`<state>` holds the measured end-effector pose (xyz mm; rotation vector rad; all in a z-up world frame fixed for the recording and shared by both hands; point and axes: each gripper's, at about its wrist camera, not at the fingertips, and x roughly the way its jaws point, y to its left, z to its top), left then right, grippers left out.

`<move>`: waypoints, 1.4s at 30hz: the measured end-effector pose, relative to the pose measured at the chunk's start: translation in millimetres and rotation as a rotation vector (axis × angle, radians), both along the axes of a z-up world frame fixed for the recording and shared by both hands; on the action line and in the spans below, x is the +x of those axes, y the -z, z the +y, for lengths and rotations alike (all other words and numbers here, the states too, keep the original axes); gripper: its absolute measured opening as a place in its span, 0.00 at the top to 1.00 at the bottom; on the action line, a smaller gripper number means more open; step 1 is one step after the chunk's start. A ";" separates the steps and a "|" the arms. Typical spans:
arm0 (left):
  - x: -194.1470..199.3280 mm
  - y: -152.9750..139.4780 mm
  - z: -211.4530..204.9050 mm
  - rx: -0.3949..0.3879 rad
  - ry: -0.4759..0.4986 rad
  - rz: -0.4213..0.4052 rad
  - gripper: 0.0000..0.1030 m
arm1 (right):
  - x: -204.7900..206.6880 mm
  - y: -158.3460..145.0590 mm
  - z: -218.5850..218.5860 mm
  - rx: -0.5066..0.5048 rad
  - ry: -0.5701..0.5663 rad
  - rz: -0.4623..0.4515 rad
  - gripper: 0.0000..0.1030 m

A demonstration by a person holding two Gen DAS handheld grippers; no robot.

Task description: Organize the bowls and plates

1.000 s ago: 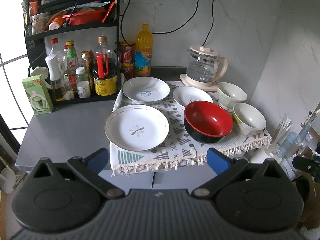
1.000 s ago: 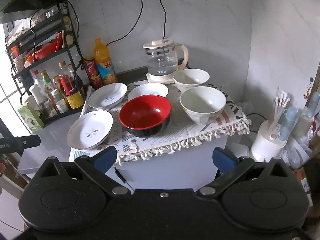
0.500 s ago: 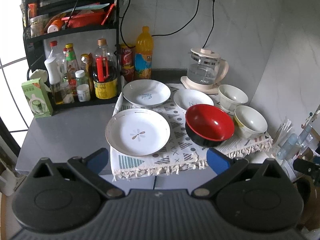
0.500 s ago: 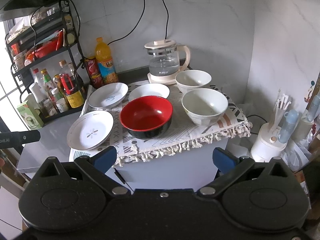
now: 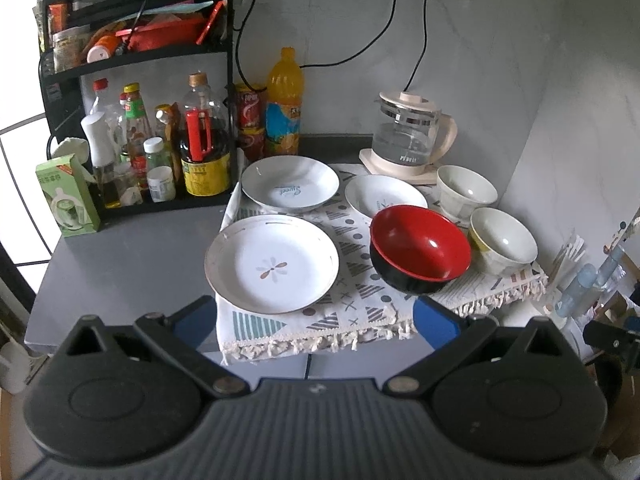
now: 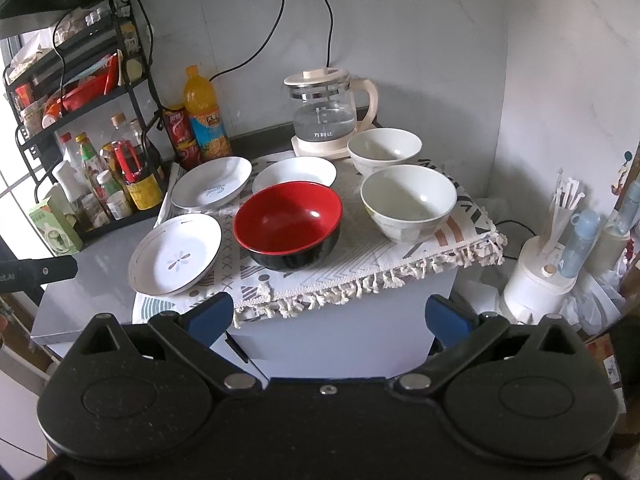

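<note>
While both grippers, left (image 5: pixel 314 322) and right (image 6: pixel 328 314), are held wide apart and empty, the plates (image 5: pixel 272 264) and bowls (image 6: pixel 289 224) are seen on the cloth (image 6: pixel 360 264), well beyond the fingers.

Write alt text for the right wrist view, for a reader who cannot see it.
An open right gripper hovers, holding nothing, before a patterned cloth bearing a red bowl, two white bowls and three white plates. A glass kettle stands behind them, with a bottle rack at left.
</note>
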<state>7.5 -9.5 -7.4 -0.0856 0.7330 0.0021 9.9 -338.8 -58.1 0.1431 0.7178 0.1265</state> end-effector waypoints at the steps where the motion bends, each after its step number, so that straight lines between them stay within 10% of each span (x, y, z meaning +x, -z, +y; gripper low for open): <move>1: 2.0 1.8 -0.1 -0.001 0.001 0.004 0.00 | 1.2 0.8 -0.2 -0.001 0.001 0.002 0.00; 26: 124.4 30.5 -36.3 -0.047 0.102 0.068 0.00 | 91.6 23.9 -16.6 -0.045 0.109 0.055 0.00; 42: 222.1 53.5 -77.4 -0.097 0.282 0.122 0.02 | 154.6 50.8 -24.7 -0.005 0.285 0.146 0.17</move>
